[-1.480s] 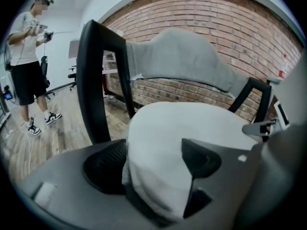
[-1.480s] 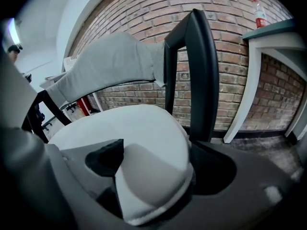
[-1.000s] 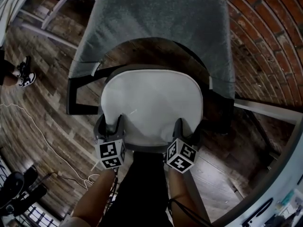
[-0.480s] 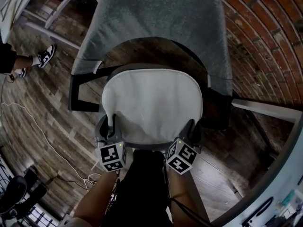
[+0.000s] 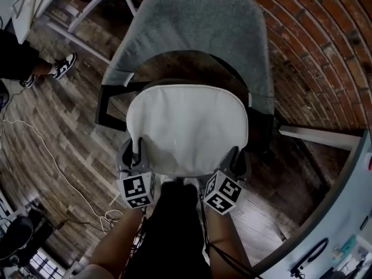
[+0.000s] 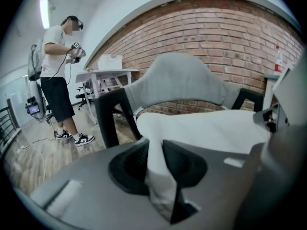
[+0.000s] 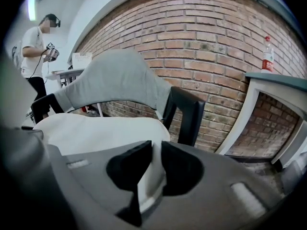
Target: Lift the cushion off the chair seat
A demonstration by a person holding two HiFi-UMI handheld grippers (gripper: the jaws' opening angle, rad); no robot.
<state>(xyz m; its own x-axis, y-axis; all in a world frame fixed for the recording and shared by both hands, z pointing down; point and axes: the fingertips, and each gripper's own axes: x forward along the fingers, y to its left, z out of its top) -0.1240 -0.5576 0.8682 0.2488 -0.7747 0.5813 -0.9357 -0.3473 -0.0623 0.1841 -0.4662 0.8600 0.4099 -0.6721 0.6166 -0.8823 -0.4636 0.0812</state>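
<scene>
- The left gripper (image 6: pixel 154 164) had just been closing, and its jaws were clamped on the near-left corner of the white cushion (image 5: pixel 187 127).
- The right gripper (image 7: pixel 152 169) had just been closing too — pinched tight on the near-right corner.
- The cushion hung between them over the seat of the grey chair (image 5: pixel 192 28) — I couldn't tell if its far edge touched.
- The brick wall (image 5: pixel 325 57) stood beyond.
</scene>
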